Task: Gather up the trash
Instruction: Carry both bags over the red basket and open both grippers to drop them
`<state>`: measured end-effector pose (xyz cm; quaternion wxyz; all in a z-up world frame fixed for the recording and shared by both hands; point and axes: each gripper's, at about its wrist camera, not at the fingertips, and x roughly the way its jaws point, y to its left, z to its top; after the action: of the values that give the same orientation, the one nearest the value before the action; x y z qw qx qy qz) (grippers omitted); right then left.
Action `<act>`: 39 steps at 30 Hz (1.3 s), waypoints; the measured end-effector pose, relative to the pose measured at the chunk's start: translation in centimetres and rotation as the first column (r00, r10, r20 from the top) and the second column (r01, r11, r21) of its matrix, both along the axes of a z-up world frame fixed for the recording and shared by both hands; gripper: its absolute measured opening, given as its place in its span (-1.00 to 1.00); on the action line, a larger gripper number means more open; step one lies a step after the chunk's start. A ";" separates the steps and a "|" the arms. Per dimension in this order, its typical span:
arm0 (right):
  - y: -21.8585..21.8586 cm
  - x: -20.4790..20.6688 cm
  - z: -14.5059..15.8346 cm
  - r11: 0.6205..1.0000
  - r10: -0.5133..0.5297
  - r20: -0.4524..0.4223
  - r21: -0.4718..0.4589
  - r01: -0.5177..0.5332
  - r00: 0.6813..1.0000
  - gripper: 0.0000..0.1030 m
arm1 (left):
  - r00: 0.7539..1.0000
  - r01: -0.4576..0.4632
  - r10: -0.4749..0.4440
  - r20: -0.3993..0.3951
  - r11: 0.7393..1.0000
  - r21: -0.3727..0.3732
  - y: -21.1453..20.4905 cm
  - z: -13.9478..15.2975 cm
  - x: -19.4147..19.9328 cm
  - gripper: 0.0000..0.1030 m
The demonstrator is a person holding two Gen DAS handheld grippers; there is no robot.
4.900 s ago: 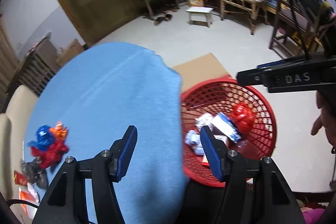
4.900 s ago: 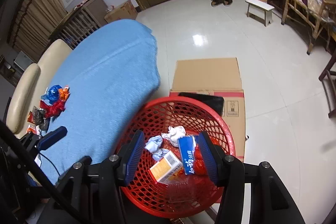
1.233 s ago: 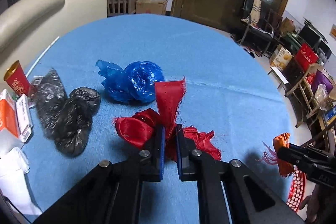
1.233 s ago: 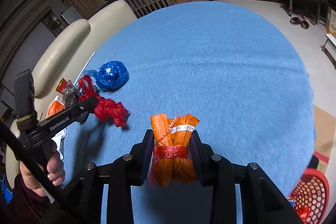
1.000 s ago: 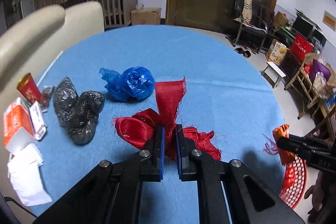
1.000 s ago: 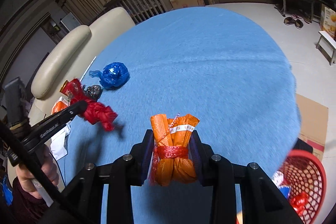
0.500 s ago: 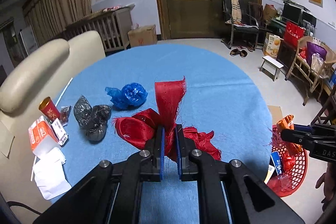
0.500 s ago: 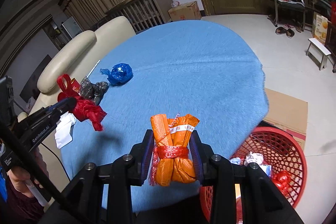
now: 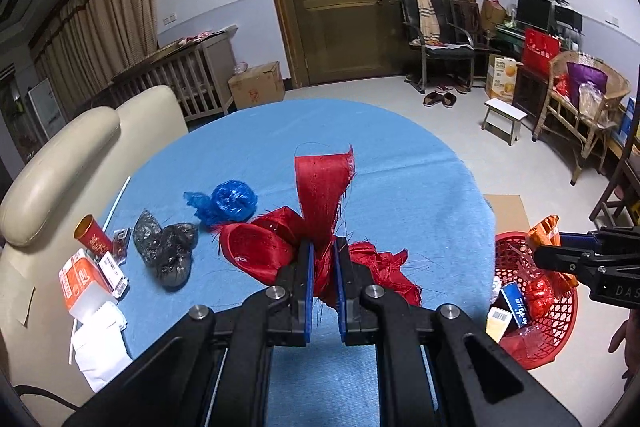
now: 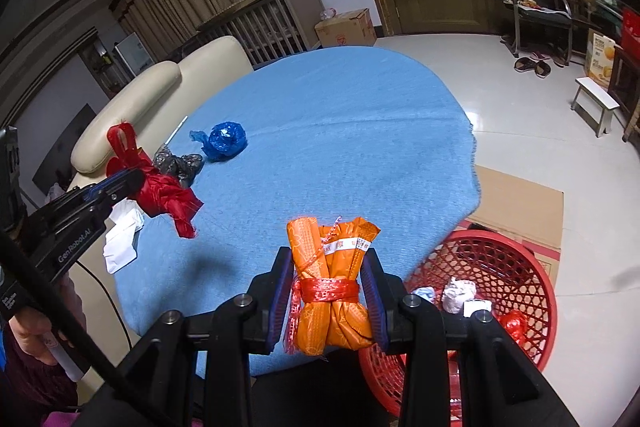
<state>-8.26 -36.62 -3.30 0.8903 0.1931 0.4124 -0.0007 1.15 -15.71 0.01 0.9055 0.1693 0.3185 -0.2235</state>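
My left gripper (image 9: 322, 267) is shut on a red cloth scrap (image 9: 324, 195) and holds it above the blue table (image 9: 400, 187); it also shows in the right wrist view (image 10: 160, 191). My right gripper (image 10: 328, 291) is shut on an orange bag bundle (image 10: 330, 283) tied with a red band, held at the table's edge beside the red basket (image 10: 532, 267). The bundle also shows in the left wrist view (image 9: 542, 231), above the basket (image 9: 560, 331), which holds several pieces of trash. A blue bag (image 9: 230, 201) and black bags (image 9: 166, 247) lie on the table.
A red cup (image 9: 92, 237), orange carton (image 9: 78, 277) and white paper (image 9: 100, 347) lie at the table's left side. A cream sofa (image 9: 60, 155) stands behind. Flat cardboard (image 10: 516, 203) lies on the floor by the basket. Chairs and a stool (image 9: 504, 115) stand farther off.
Both grippers have lifted and pulled back from the table with their loads. The right gripper with the orange bundle has moved toward the red basket.
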 end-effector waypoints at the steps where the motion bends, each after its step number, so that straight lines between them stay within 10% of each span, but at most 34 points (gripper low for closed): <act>1: -0.2 -0.2 0.0 1.000 -0.004 0.000 -0.002 0.004 1.000 -0.29 | 1.000 0.007 -0.007 0.000 1.000 0.003 -0.2 0.0 -0.1 -0.81; 39: -8.7 -3.8 -3.2 0.988 -0.143 -0.090 0.038 0.147 0.986 -0.29 | 0.970 0.239 -0.233 -0.065 0.966 0.101 -9.9 -2.1 -3.6 -0.81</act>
<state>-12.09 -45.29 -6.53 0.8645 0.2423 0.4356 -0.0648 -2.42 -25.64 -2.04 0.8532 0.2486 0.3316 -0.3166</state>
